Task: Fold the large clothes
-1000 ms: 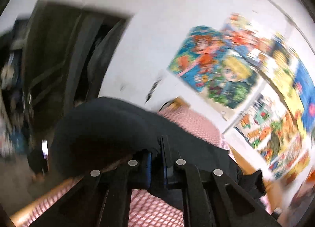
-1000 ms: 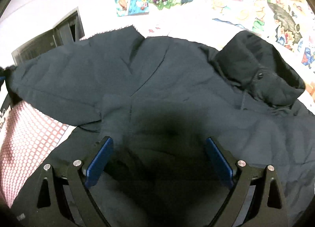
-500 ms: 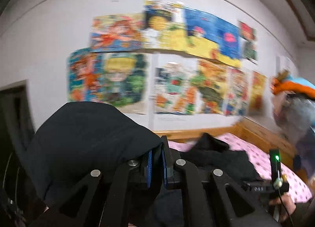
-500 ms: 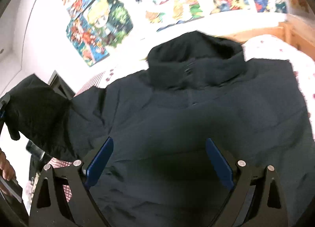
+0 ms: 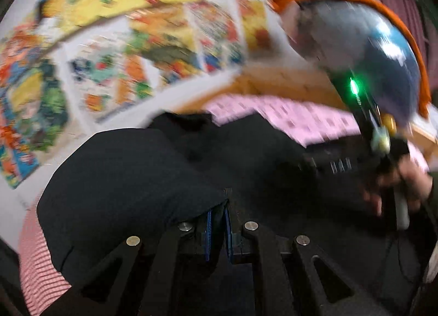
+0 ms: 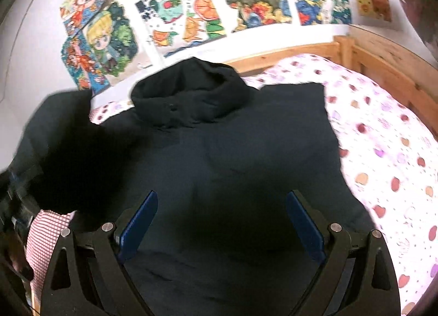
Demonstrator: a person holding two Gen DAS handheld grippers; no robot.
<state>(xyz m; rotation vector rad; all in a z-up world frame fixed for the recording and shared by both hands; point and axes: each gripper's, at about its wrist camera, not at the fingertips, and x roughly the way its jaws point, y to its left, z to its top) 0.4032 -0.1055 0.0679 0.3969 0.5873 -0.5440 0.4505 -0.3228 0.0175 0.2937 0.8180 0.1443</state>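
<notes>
A large black hooded jacket [image 6: 232, 151] lies spread on the bed, hood [image 6: 189, 91] toward the wall. My left gripper [image 5: 217, 217] is shut on the end of the jacket's left sleeve [image 5: 123, 179], which bulges over the fingers and is lifted above the body. That raised sleeve [image 6: 63, 146] shows at the left of the right wrist view. My right gripper [image 6: 219, 223] hovers open above the jacket's lower body, nothing between its blue pads [image 6: 139, 223]. In the left wrist view the other gripper unit [image 5: 364, 113] and the person's hand [image 5: 402, 181] appear at the right.
The bed has a pink dotted sheet [image 6: 383, 151] and a wooden frame [image 6: 383, 64]. Colourful posters [image 6: 191, 6] cover the white wall behind. A red checked cloth [image 6: 46, 228] shows at the jacket's left edge.
The left gripper has swung across with the sleeve, from facing the doorway to facing the posters and the right hand. The right gripper's view has turned toward the hood and the dotted sheet.
</notes>
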